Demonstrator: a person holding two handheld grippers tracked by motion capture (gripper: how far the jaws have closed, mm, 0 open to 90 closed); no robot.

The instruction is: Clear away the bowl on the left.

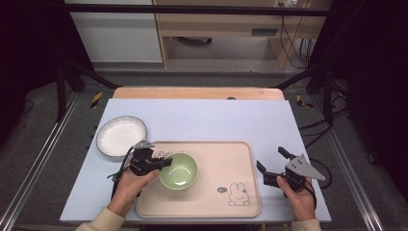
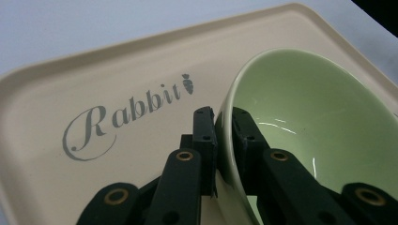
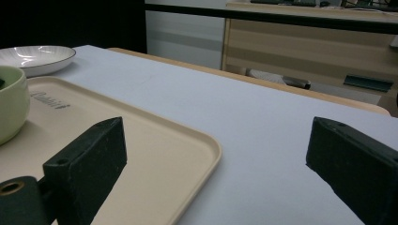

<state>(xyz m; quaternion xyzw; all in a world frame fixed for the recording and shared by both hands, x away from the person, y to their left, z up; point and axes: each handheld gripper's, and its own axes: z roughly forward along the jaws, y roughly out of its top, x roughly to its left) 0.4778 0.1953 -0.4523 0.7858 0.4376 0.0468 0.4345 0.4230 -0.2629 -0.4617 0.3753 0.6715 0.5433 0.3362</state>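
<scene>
Green bowl (image 1: 178,170), base hidden, has its rim pinched by left hand-held gripper (image 2: 223,123); right hand-held gripper (image 1: 271,161) gapes empty.

Pale blue table (image 1: 202,120) bearing beige tray (image 1: 240,159), seemingly white dish (image 1: 120,137).

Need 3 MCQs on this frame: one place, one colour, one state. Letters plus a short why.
1. Where is the green bowl?
A on the tray
B in the white plate
C off the table
2. What colour is the tray?
A blue
B beige
C black
3. What state are the right tongs in?
A shut on the tray
B shut on the bowl
C open, holding nothing

Key: 1 A, the bowl sits on the tray's left part. 2 B, beige with Rabbit lettering. 3 C, jaws wide apart; the left tongs pinch the bowl's rim.
</scene>
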